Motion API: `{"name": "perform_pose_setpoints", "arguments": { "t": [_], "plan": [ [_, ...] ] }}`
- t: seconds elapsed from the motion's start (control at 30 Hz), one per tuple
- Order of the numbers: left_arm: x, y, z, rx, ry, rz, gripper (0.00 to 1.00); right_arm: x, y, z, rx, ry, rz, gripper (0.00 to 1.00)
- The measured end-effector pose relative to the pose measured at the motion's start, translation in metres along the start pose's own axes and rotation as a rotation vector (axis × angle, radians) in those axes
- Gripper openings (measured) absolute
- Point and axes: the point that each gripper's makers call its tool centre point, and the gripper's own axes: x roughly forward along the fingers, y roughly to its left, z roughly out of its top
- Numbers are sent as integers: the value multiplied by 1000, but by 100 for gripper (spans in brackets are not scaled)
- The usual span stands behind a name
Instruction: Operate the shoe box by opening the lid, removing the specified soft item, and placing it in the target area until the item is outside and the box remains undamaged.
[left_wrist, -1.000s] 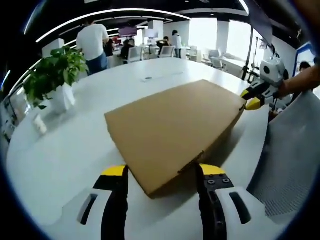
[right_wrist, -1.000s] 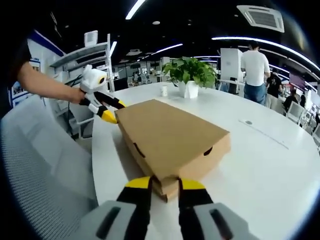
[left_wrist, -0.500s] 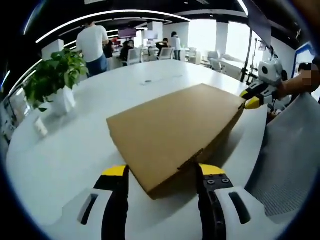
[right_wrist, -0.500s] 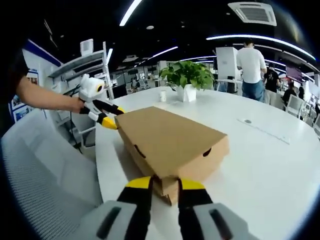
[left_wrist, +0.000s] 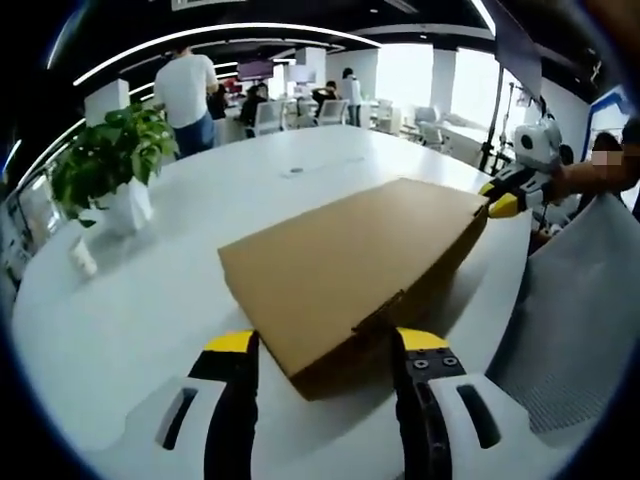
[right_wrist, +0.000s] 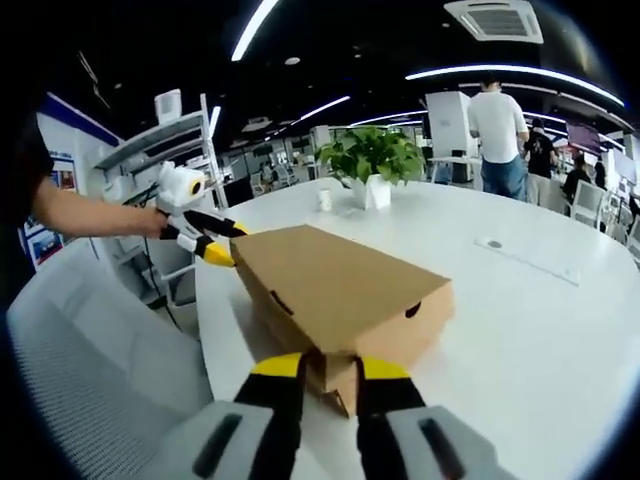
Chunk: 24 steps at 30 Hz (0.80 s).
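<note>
A shut brown cardboard shoe box (left_wrist: 350, 260) lies on the white round table (left_wrist: 140, 310). In the left gripper view my left gripper (left_wrist: 325, 345) stands open, its jaws wide on either side of the box's near corner. At the far corner sits my right gripper (left_wrist: 503, 198). The right gripper view has the box (right_wrist: 340, 290) running away from me. There my right gripper (right_wrist: 333, 368) is shut on the box's near corner. My left gripper (right_wrist: 218, 242) straddles the far corner, held by a bare arm. The box's contents are hidden.
A potted plant (left_wrist: 105, 160) in a white pot and a small white cup (left_wrist: 82, 255) stand on the table's far side. A grey mesh chair back (left_wrist: 585, 300) sits against the table edge. People stand behind (right_wrist: 500, 120). Bare tabletop (right_wrist: 540, 320) stretches beyond the box.
The box's corner at my right gripper has risen a little, and the box looks slightly more tilted. Both grippers stay at their corners.
</note>
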Motion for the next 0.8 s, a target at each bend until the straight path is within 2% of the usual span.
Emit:
{"name": "perform_pose_setpoints", "arguments": {
  "t": [0.47, 0.8],
  "plan": [
    [-9, 1, 15, 5, -4, -31, 55, -8, 1, 21, -18, -32, -8, 17],
    [-13, 2, 27, 5, -34, -36, 57, -12, 0, 35, -41, -56, -23, 19]
  ]
}}
